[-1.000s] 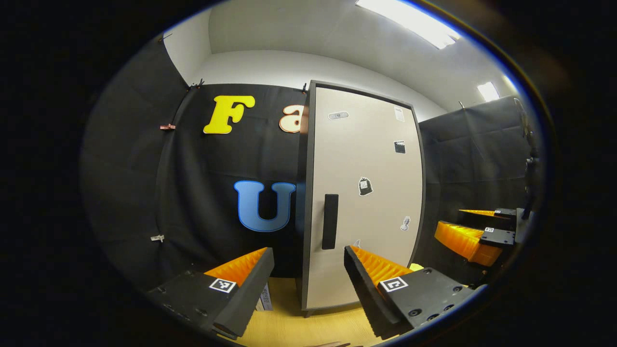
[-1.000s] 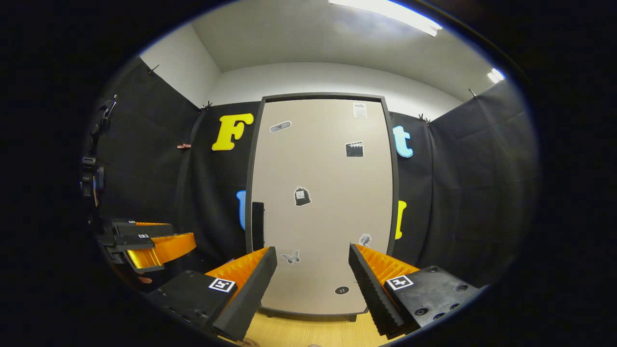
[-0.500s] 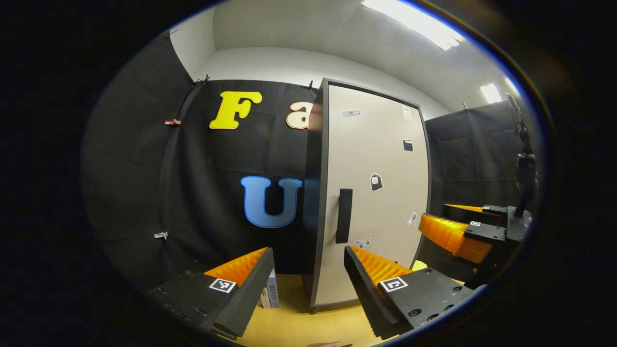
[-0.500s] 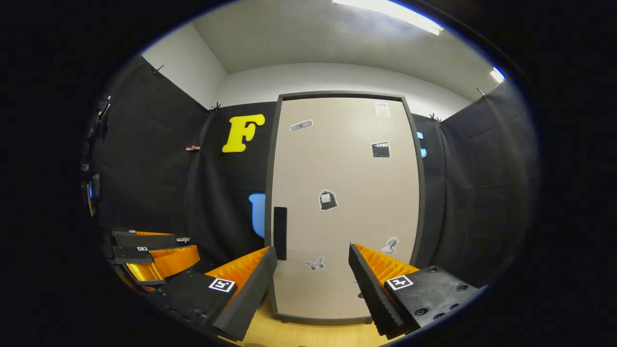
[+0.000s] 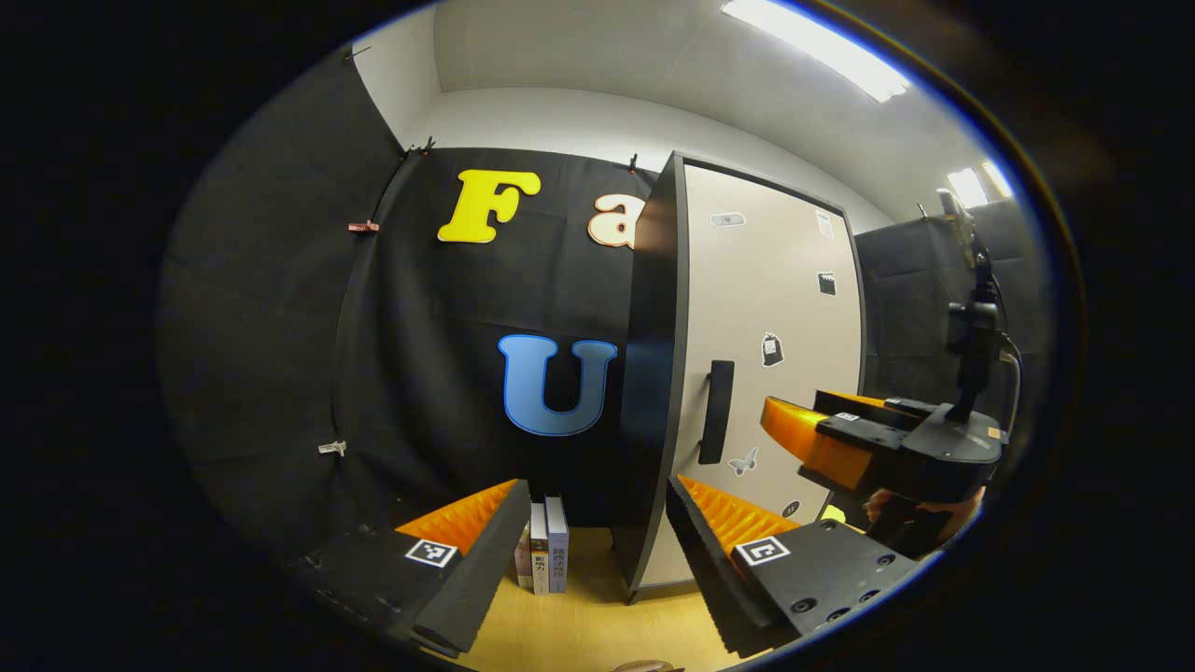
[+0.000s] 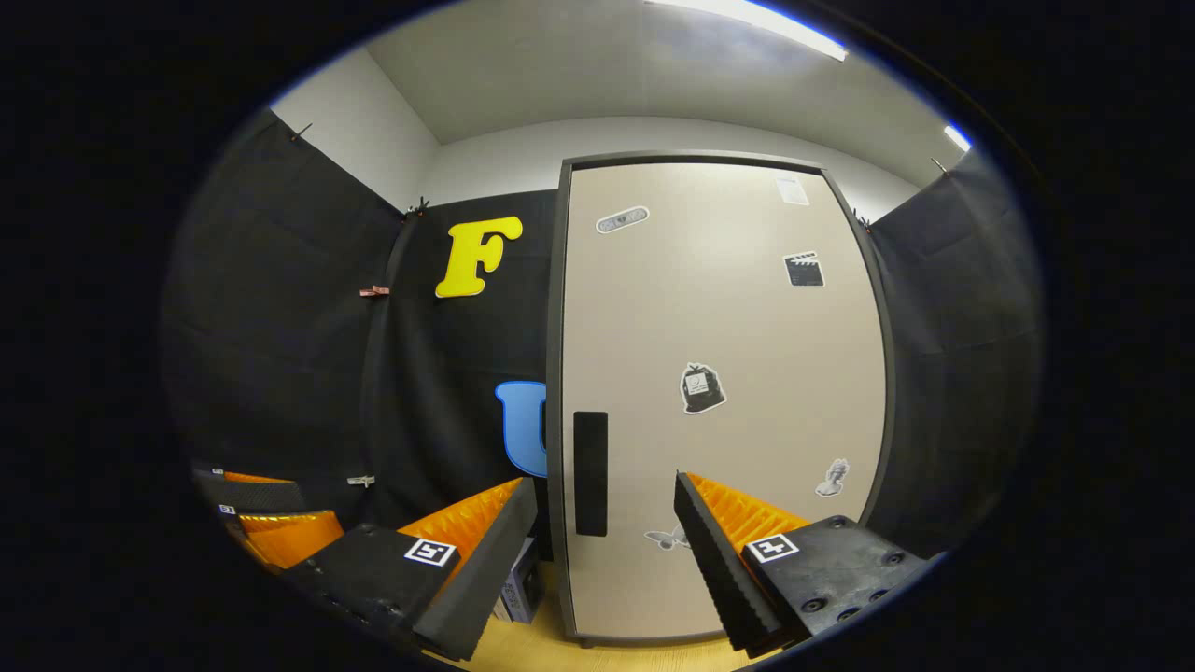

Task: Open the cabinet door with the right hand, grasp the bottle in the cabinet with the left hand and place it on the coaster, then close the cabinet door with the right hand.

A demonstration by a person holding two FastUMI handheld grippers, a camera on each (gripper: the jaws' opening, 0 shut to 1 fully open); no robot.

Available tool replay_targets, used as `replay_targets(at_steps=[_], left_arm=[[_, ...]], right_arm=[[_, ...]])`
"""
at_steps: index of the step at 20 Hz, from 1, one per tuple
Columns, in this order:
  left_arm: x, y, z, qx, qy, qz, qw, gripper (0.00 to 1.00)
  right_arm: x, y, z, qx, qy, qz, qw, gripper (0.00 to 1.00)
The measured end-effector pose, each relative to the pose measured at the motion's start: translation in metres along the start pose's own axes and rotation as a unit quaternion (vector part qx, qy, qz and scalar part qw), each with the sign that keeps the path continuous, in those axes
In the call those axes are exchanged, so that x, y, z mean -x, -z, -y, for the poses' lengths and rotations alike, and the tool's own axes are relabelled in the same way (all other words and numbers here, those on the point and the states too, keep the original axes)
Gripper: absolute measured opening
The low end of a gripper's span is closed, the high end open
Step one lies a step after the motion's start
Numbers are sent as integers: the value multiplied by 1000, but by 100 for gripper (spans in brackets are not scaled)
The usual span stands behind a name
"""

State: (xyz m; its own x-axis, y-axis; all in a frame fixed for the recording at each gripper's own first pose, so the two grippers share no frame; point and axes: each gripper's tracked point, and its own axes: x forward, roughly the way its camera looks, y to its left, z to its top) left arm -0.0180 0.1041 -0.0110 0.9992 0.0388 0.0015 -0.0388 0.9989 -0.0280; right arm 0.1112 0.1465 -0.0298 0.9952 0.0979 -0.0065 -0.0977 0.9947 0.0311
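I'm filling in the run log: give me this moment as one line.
phase: approaching door | cabinet door: closed | handle: untouched | right gripper: open, facing handle | left gripper: open, empty | books: beside cabinet

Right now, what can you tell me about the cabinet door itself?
The cabinet door is a tall beige panel with a dark frame, looking like laminated board. It is shut. A dark vertical handle sits low near its left edge, and small stickers dot its face. Nothing touches it; the right gripper, jaws apart, faces it.
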Motion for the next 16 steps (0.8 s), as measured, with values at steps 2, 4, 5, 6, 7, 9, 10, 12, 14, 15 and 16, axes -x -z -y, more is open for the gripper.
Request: replay_targets(at_steps=[2, 4, 5, 6, 7, 9, 10, 12, 14, 15, 16], left_arm=[[-3, 2, -7, -5, -2, 1, 1000, 93], [-5, 1, -12, -5, -6, 3, 1000, 92], [-6, 2, -13, -3, -6, 3, 1000, 92], [-5, 2, -16, -2, -7, 1, 1000, 92], [-5, 5, -20, -1, -12, -1, 1000, 92], [-5, 8, -27, 4, -23, -7, 1000, 92], [-4, 10, -30, 8, -25, -10, 1000, 92], [-4, 14, -36, 10, -28, -15, 999, 92], [-2, 17, -49, 7, -44, -19, 999, 92], [-1, 17, -56, 5, -52, -19, 998, 92], [0, 17, -62, 4, -59, -19, 998, 92]], right_arm=[[-17, 9, -2, -1, -3, -9, 1000, 96], [-33, 20, -5, 4, 1, -20, 1000, 97], [-40, 24, -5, 6, 4, -23, 1000, 96], [-49, 28, -9, 5, 3, -25, 1000, 95], [-56, 30, -12, 5, 2, -23, 1000, 95], [-72, 36, -13, 7, 9, -21, 1000, 94], [-78, 40, -10, 6, 18, -23, 1000, 94], [-90, 49, -11, -1, 25, -35, 999, 87], [-99, 56, -12, -15, 27, -45, 999, 84], [-103, 57, -11, -17, 32, -46, 998, 83], [-106, 56, 0, -10, 57, -41, 998, 80]])
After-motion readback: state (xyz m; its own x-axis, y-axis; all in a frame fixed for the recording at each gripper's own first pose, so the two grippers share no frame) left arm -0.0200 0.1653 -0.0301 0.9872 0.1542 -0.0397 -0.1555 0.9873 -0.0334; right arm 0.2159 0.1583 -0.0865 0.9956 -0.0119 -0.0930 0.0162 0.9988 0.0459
